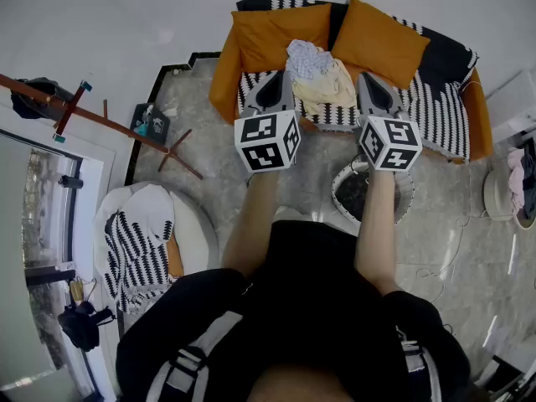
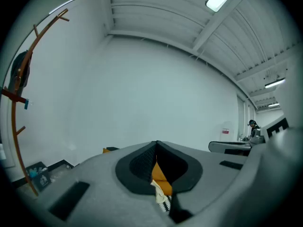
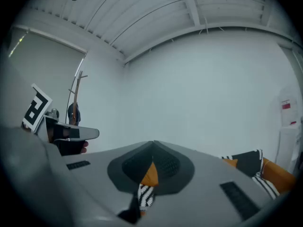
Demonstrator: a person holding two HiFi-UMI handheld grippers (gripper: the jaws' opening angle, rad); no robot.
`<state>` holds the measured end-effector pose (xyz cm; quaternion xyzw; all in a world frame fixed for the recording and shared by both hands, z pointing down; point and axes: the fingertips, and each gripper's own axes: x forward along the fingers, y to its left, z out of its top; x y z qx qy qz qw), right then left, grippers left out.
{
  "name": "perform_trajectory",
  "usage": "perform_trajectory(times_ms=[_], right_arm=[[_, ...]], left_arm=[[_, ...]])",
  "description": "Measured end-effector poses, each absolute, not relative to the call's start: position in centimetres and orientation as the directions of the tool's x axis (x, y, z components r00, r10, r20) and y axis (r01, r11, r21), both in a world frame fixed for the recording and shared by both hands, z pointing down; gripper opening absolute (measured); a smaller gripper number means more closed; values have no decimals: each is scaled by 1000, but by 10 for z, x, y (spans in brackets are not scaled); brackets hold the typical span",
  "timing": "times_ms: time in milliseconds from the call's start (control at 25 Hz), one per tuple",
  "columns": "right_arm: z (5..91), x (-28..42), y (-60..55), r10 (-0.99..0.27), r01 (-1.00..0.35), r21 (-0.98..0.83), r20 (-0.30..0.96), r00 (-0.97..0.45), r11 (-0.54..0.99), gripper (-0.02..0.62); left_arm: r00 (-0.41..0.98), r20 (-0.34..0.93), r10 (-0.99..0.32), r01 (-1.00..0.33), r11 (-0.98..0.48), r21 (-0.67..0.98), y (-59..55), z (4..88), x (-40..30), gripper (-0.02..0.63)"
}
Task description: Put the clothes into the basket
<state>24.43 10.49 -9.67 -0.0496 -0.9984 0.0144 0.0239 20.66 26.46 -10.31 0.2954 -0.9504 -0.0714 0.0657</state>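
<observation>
1. Cream and blue-patterned clothes (image 1: 321, 75) lie heaped on the sofa (image 1: 223, 80), between its two orange cushions (image 1: 280, 33). None of them has been lifted yet.
2. We judge the task to be at its very start: the approach to the first garment, with nothing carried.
3. The left gripper (image 1: 283, 75) and the right gripper (image 1: 367, 77) are held level, side by side, aimed at the sofa on either side of the heap.
4. The left fingers (image 2: 135, 164) are pressed together with nothing between them; only a sliver of cushion and striped throw shows past them. The right fingers (image 3: 168, 167) are likewise closed and empty.
5. The next move, as we see it, calls for spreading one pair of fingers, dipping it toward the heap and pinching a fold of the top garment. Loose cloth may drag its neighbour along.
6. The basket (image 1: 342, 193) stands on the floor just before the sofa, under the right forearm. Its dark inside shows no clothes where we can see it, though the arm hides part.
7. A pale round tub (image 1: 490, 195) at the right edge seems to hold pink and dark fabric, but it is too cut off to tell.
</observation>
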Motion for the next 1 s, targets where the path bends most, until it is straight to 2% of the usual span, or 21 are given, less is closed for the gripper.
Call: perform_trajectory(times_ms=[640, 840, 1000], right_arm=[[-90, 229, 82, 44, 42, -135, 12, -999, 990, 14], [-64, 205, 112, 107, 97, -146, 64, -992, 985, 14], [-66, 175, 116, 128, 118, -162, 55, -990, 980, 14]], left_arm=[[-832, 103, -546, -517, 829, 215, 278, -90, 199, 6], [-853, 131, -505, -463, 849, 254, 306, -75, 185, 6], [-846, 130, -517, -469, 838, 281, 299, -70, 161, 6]])
